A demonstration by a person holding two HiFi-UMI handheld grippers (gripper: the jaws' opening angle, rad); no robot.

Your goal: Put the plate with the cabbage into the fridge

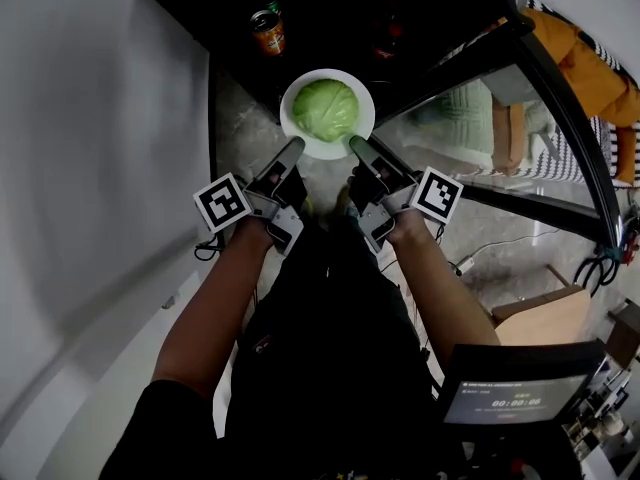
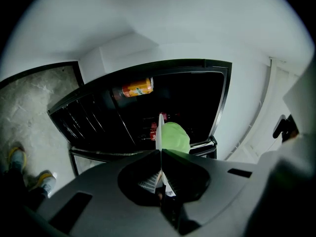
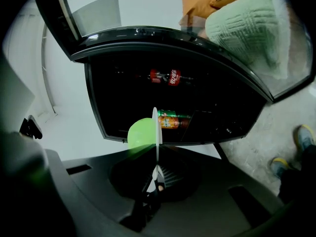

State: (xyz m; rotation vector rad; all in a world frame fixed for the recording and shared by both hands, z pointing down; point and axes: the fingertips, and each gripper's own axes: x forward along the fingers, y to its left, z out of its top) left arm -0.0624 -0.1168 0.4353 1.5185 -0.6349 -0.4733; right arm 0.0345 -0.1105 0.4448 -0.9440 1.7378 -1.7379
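Facing the open fridge (image 1: 320, 18), the plate (image 1: 288, 118) with the cabbage (image 1: 325, 108) hangs level just outside it, the left gripper (image 1: 295, 147) and right gripper (image 1: 355, 146) each clamped on its near rim, presumably for balance.

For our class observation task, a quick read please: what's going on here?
A person holds a white plate with a green cabbage on it. The left tool and the right tool are each shut on its rim from opposite sides. The plate is at the open fridge, which holds an orange can, and is not yet set down.
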